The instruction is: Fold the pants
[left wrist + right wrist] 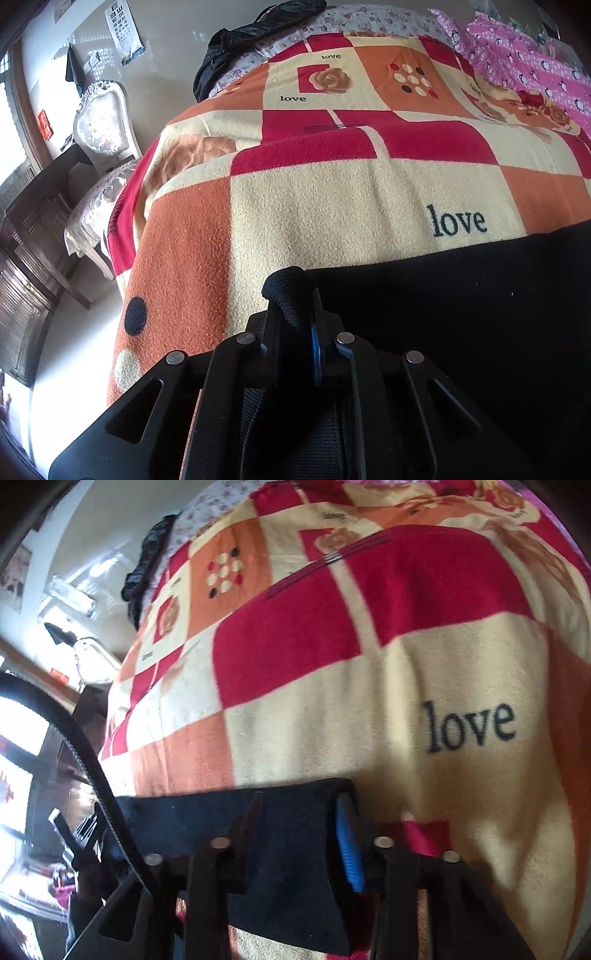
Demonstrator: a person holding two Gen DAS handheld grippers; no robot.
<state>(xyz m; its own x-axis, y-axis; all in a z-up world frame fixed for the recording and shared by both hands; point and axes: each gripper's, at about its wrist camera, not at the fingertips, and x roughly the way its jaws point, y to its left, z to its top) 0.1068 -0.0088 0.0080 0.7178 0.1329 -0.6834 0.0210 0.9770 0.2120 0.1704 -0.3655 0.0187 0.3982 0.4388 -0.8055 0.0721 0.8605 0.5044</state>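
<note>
A: Losing the pants [461, 295] is the main risk. They lie dark along the near edge of the blanket [332, 199], and each gripper pinches only a narrow bit of cloth.

B: Agreed. The left gripper [295, 317] is clamped tight on a bunched fold; the right gripper [295, 834] has a flat band of fabric between its fingers, so a sideways tug could pull that free.

A: Anything in the way?

B: Little. A black bag [251, 40] and pink bedding [524, 70] sit at the far end, well apart; a chair [103, 122] stands beside the bed.
</note>
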